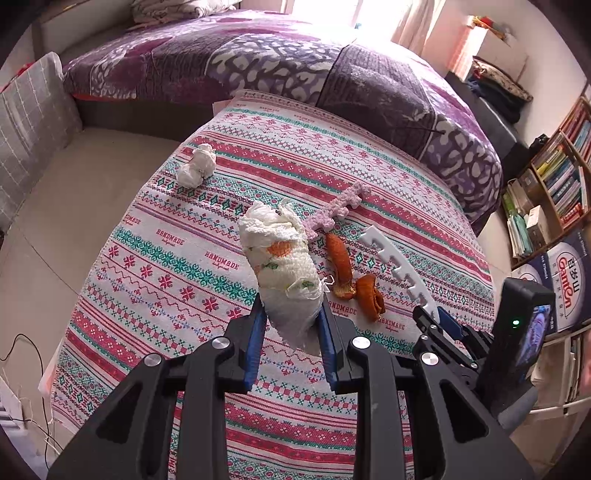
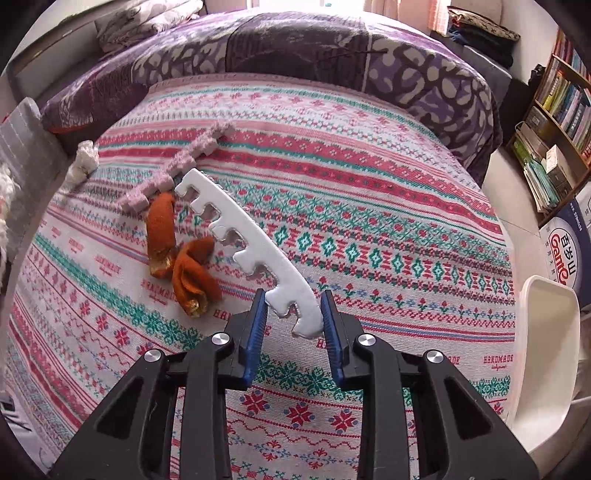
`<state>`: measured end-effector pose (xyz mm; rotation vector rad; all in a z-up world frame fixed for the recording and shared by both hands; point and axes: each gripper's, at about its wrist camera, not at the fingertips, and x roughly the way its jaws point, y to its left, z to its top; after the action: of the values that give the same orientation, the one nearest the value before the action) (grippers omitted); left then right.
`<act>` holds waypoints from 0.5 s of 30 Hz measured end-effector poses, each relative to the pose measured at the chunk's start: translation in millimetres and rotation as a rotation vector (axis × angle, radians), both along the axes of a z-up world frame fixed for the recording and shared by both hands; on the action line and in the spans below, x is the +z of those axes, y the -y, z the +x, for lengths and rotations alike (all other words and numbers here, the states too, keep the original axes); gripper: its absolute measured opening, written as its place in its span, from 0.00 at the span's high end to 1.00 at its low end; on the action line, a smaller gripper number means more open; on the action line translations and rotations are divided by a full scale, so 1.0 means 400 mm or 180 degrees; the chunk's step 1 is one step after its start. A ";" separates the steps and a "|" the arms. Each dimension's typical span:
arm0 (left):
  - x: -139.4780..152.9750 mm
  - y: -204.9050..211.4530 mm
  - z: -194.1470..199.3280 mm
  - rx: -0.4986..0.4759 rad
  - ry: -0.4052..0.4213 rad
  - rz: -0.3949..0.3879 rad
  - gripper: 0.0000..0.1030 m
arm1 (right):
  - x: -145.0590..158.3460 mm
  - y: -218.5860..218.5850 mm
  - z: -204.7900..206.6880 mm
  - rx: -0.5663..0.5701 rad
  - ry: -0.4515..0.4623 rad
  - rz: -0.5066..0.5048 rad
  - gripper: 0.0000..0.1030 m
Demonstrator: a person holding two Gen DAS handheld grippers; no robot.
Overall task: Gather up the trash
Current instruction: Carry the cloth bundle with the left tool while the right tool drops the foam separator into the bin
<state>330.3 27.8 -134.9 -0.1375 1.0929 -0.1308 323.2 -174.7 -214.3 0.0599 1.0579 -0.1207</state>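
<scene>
The left gripper [image 1: 291, 314] clamped the wadded tissue [image 1: 280, 258] off the cloth for disposal; the right gripper [image 2: 293, 314] clamped the white foam strip's [image 2: 251, 240] near end.

Home bedroom. Bed [image 1: 280, 62] fills back of room — purple patterned quilt [image 2: 424, 74], pillow [image 1: 166, 9] at head. Bright window with pale curtains [image 1: 413, 22] behind bed. Wooden bookshelf [image 1: 561, 173] along right wall, packed with books; folded clothes [image 1: 498, 85] stacked near it. Tabletop draped in woven cloth [image 2: 369, 229] with pink, red, green folk bands, "HANDMADE" printed on it. Cardboard water box [image 1: 565, 273] on floor beside shelf — white plastic chair [image 2: 546, 350] close by. Plain beige floor [image 1: 74, 206].
</scene>
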 end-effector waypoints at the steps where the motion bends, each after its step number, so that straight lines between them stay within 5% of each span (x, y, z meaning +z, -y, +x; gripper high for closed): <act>1: 0.004 0.001 0.000 0.0010 0.0019 0.0001 0.74 | 0.020 0.007 -0.006 -0.0052 0.0069 0.0053 0.73; 15: 0.082 0.073 -0.034 0.0087 0.0572 0.0235 0.74 | 0.208 0.094 -0.105 -0.0553 0.0710 0.0148 0.72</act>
<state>316.8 -1.5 -102.1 -0.0728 0.9150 -0.0766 281.2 -212.1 -130.9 0.2033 0.8316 -0.2411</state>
